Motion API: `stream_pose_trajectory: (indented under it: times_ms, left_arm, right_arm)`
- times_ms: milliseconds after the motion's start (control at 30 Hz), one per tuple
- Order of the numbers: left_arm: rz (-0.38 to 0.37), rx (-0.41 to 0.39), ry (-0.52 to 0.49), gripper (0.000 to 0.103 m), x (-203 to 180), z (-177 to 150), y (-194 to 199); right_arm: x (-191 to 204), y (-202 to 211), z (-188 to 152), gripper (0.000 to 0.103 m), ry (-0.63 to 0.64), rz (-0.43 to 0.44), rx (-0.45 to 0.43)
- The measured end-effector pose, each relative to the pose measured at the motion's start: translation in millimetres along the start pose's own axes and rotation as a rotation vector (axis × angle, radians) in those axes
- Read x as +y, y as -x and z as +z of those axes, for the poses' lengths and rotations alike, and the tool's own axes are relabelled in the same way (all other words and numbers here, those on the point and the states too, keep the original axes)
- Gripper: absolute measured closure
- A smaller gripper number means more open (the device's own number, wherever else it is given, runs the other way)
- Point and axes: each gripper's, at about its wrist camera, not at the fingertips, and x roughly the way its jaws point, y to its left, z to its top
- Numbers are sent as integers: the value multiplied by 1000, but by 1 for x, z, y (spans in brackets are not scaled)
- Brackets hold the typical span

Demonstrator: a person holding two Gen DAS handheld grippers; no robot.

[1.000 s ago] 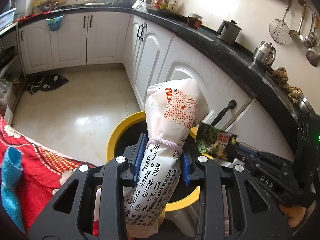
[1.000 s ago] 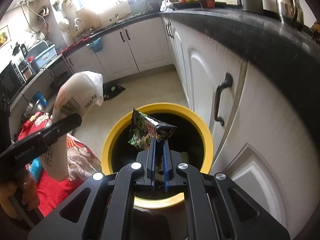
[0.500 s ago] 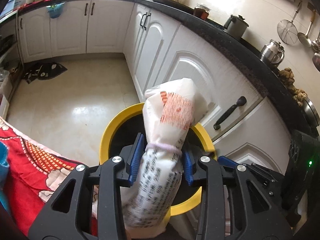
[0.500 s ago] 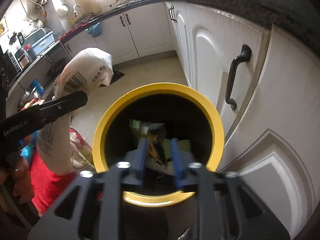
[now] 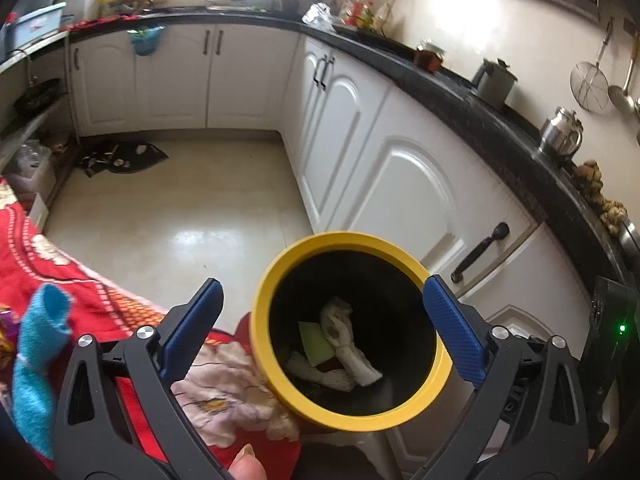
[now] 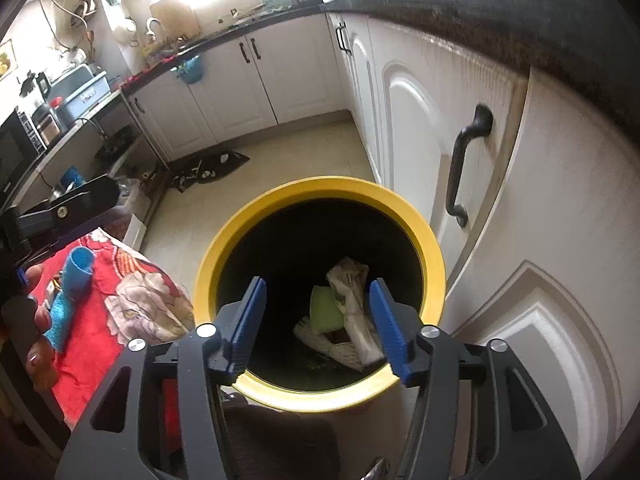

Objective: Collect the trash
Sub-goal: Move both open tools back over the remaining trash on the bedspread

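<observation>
A round bin with a yellow rim (image 5: 280, 268) (image 6: 320, 186) and a black inside stands on the floor by the white cabinets. The white printed bag (image 5: 348, 340) (image 6: 356, 300) lies at its bottom among other trash, next to a pale green piece (image 5: 314, 340) (image 6: 326, 308). My left gripper (image 5: 320, 328) hovers above the bin, its jaws opening wide with nothing between them. My right gripper (image 6: 318, 324) also hangs over the bin, jaws opening, and holds nothing; the trash shows far below between its blue pads (image 6: 252, 316).
A red flowered cloth (image 5: 52, 276) (image 6: 120, 300) covers a surface left of the bin, with a rolled blue cloth (image 5: 36, 352) (image 6: 74, 288) on it. White cabinet doors with a black handle (image 6: 464, 168) stand right of the bin. A dark mat (image 5: 120, 156) lies on the floor farther off.
My left gripper opened and let go of the white bag, which dropped into the bin. My right gripper opened and released the green snack wrapper, which fell in too.
</observation>
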Motion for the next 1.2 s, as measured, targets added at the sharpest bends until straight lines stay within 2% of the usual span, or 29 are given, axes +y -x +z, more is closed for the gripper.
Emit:
stream_pose_trajectory:
  times_ms: [167,533,1200]
  left_arm:
    - [56,-55,25,11,16,0,31]
    - [147,-162,76,11,47,-7,94]
    - [261,-249,155,11,102,-30,160]
  right_arm:
    - [9,11,7,44,1,21,-29]
    - [44,38,9,42,51,85,-77]
    - [123,59,2,41,180,218,-89]
